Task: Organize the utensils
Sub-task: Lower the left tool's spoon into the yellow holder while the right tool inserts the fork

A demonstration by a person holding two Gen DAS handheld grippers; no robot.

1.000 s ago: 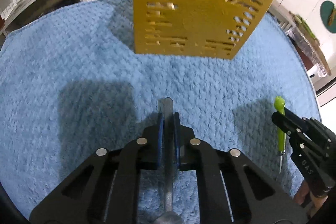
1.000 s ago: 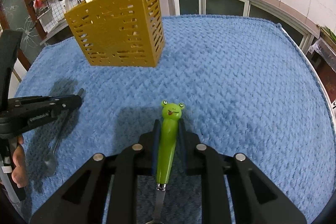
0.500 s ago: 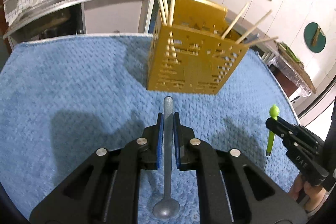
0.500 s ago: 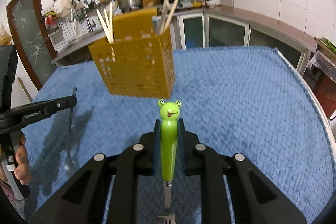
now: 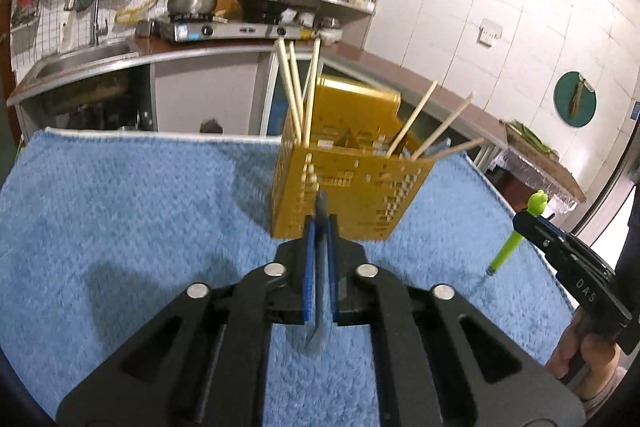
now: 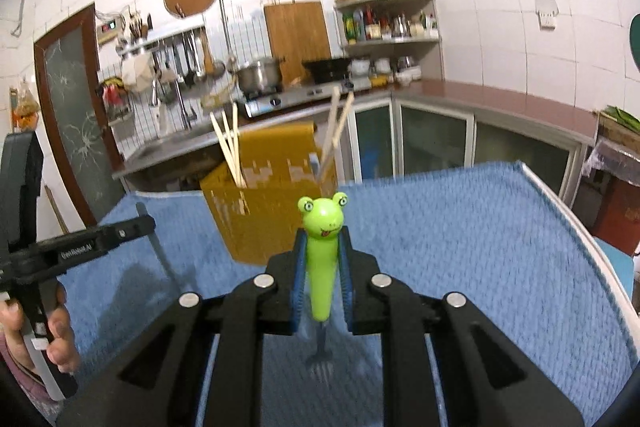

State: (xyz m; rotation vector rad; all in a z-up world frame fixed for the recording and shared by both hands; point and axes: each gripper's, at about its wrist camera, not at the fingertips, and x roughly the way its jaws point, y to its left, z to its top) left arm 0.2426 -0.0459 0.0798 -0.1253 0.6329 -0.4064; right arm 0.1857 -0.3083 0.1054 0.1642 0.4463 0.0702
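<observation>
We are partway through the carry step, with both utensils off the blue mat [image 5: 120, 207]. Our left gripper [image 5: 319, 227] is clamped on a metal spoon [image 5: 316, 323], bowl hanging down. Our right gripper [image 6: 322, 247] is clamped on the frog-handled fork [image 6: 320, 267], tines down. The yellow utensil holder [image 5: 352, 195] stands ahead on the mat with chopsticks [image 5: 296, 95] in it. Next, we judge, each utensil must go above the holder's open top, clear of the chopsticks, before we let go.
</observation>
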